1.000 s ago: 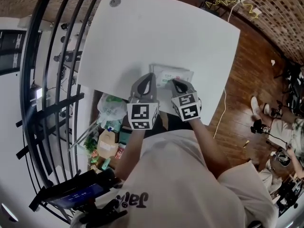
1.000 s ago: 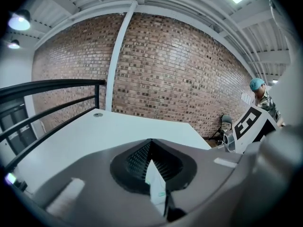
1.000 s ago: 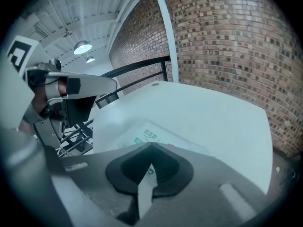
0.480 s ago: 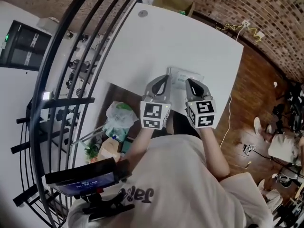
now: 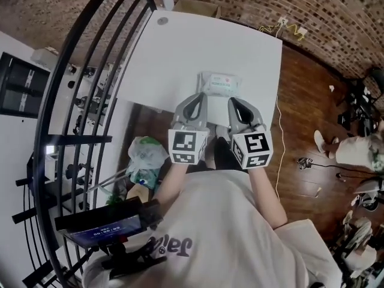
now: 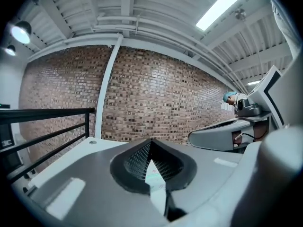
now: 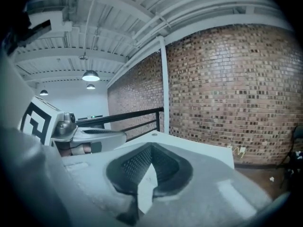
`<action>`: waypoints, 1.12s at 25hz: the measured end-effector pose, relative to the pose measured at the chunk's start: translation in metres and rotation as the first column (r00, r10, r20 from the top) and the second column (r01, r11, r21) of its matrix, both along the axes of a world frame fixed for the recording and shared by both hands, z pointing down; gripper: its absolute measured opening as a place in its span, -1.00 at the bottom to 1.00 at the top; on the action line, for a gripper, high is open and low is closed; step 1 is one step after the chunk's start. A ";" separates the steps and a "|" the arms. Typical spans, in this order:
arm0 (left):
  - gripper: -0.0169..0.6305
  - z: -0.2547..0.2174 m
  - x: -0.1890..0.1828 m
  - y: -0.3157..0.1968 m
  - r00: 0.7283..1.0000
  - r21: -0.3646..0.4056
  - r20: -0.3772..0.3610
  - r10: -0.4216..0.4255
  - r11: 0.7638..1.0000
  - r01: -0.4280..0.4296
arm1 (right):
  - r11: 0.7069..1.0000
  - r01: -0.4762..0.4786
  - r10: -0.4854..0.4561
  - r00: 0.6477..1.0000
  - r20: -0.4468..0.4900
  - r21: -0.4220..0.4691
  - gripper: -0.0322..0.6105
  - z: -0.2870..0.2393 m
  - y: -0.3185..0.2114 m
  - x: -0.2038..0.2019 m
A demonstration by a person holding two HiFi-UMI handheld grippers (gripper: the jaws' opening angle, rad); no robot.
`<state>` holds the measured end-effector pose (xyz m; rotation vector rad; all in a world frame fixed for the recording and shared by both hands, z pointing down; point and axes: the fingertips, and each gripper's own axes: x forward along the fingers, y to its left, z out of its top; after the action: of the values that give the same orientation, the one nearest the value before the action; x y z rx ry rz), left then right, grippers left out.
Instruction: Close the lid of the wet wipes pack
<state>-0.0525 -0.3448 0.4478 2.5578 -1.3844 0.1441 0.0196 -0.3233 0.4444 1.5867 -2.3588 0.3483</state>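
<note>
The wet wipes pack (image 5: 220, 83), white with pale green print, lies flat on the white table (image 5: 180, 53) near its front edge. Its lid looks flat, though the pack is too small in the head view to be sure. My left gripper (image 5: 197, 96) hovers just short of the pack's near left corner with its jaws together. My right gripper (image 5: 233, 102) hangs just short of the near right corner, also shut and holding nothing. In the left gripper view the left gripper (image 6: 151, 142) shows meeting tips. The right gripper (image 7: 151, 146) shows the same in the right gripper view.
A black railing (image 5: 90, 83) runs along the table's left side, with bags and boxes (image 5: 144, 155) on the floor below. A cardboard box (image 5: 198, 6) sits behind the table. A yellow cable (image 5: 273, 26) lies on the wooden floor. A person (image 5: 357, 149) sits far right.
Both grippers have drawn back from the pack toward me; a second ago their tips were over it. The head view has shifted, so the table now appears higher and narrower.
</note>
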 end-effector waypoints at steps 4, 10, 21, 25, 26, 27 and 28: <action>-0.90 -0.016 0.011 0.041 1.000 0.028 -0.017 0.006 1.000 -0.006 | 0.998 -0.016 0.017 1.000 -0.011 0.055 -0.93 -0.023 0.049 0.014; -0.90 -0.036 0.031 0.103 0.999 0.083 -0.012 -0.043 0.996 0.044 | 0.990 -0.036 0.034 0.999 0.021 0.136 -0.93 -0.042 0.111 0.050; -0.90 -0.041 0.071 0.284 0.975 0.046 0.061 -0.211 0.977 0.209 | 0.986 0.058 -0.064 0.997 0.033 0.154 -0.93 -0.043 0.286 0.114; -0.90 -0.059 0.080 0.321 0.977 0.069 0.044 -0.208 0.976 0.205 | 0.968 0.103 -0.119 0.991 0.056 0.227 -0.93 -0.080 0.304 0.106; -0.90 -0.069 0.084 0.323 0.980 0.091 0.036 -0.196 0.977 0.192 | 0.966 0.098 -0.112 0.992 0.050 0.240 -0.93 -0.085 0.307 0.109; -0.90 -0.079 0.088 0.325 0.983 0.115 0.031 -0.182 0.977 0.178 | 0.966 0.085 -0.099 0.994 0.046 0.244 -0.93 -0.087 0.310 0.113; -0.90 -0.089 0.090 0.326 0.985 0.139 0.029 -0.171 0.976 0.166 | 0.968 0.071 -0.085 0.995 0.046 0.243 -0.93 -0.087 0.311 0.116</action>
<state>0.0378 -0.0184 0.3589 2.5419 -1.6734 0.0756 0.1351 -0.0119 0.3576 1.5977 -2.5806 0.0927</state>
